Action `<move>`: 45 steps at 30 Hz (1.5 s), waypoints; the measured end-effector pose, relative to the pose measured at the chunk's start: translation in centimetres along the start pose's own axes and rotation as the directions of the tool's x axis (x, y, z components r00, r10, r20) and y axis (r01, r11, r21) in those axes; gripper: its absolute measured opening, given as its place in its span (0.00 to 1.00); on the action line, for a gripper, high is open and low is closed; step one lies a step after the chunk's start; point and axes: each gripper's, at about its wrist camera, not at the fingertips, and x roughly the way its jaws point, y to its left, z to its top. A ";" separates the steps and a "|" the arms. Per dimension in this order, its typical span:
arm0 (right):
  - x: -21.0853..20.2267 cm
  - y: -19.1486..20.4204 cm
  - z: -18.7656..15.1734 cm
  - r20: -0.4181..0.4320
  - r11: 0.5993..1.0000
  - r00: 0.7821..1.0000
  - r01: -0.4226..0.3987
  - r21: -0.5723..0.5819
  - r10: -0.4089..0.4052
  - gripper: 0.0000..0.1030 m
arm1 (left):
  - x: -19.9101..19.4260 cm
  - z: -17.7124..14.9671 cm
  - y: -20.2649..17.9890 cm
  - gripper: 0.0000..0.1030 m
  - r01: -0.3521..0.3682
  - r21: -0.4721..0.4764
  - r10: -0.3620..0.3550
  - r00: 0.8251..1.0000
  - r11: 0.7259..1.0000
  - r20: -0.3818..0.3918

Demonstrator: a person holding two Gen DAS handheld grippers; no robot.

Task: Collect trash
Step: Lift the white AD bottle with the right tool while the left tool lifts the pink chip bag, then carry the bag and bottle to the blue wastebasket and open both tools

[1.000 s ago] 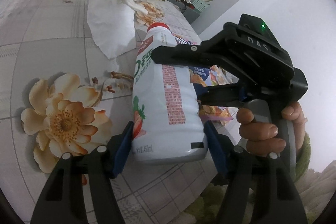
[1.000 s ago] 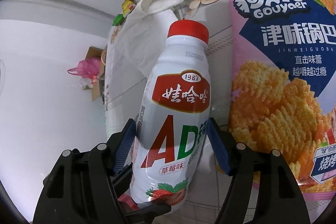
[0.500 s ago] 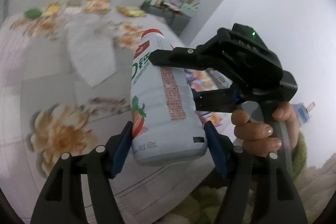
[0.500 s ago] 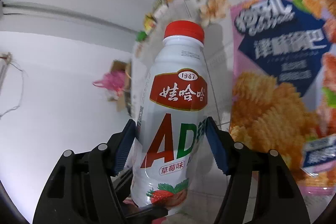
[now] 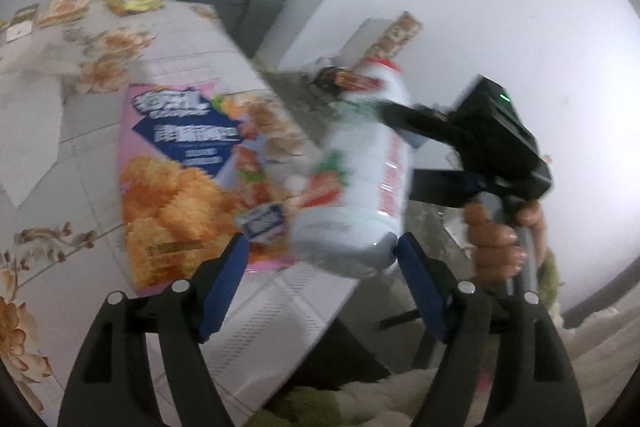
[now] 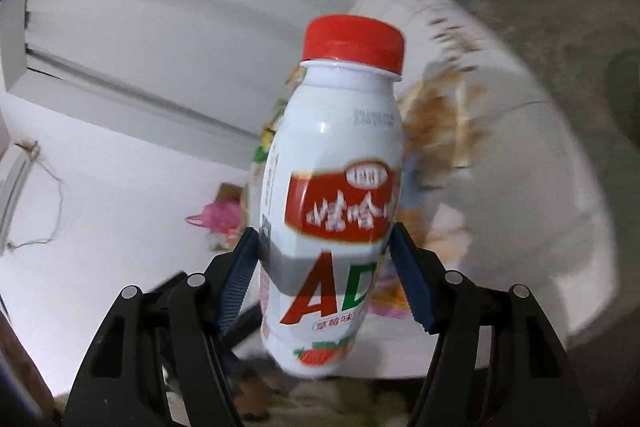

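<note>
Right gripper [image 6: 324, 275] clamps the white bottle [image 6: 336, 187] for binning, so the left gripper [image 5: 324, 283] is opening to release it.

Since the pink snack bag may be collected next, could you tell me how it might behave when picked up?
The pink snack bag lies flat on the table, so probably light and floppy. Its smooth printed film may slip when pinched.
</note>
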 end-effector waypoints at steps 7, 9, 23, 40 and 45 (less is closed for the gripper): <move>3.9 0.6 0.5 -0.081 0.989 0.989 0.119 -0.090 -0.126 0.61 | -0.5 1.7 4.9 0.72 -0.241 -0.178 0.255 0.965 0.954 0.063; 5.2 1.3 0.6 -0.083 0.973 0.977 0.183 -0.141 -0.196 0.61 | 0.4 2.3 6.7 0.72 -0.297 -0.222 0.310 0.951 0.928 0.021; 6.9 2.8 -1.0 -0.018 0.917 0.945 0.312 -0.249 -0.326 0.60 | 3.1 4.4 9.5 0.72 -0.221 -0.331 0.236 0.972 0.917 0.003; 8.5 2.1 -1.4 -0.020 0.943 0.958 0.277 -0.185 -0.286 0.54 | 1.6 2.8 10.5 0.49 0.184 -0.559 -0.122 0.982 0.809 0.146; 8.2 2.2 -1.4 -0.024 0.940 0.955 0.286 -0.185 -0.295 0.54 | 2.8 4.3 6.6 0.32 -0.094 -0.344 0.110 0.994 0.934 0.027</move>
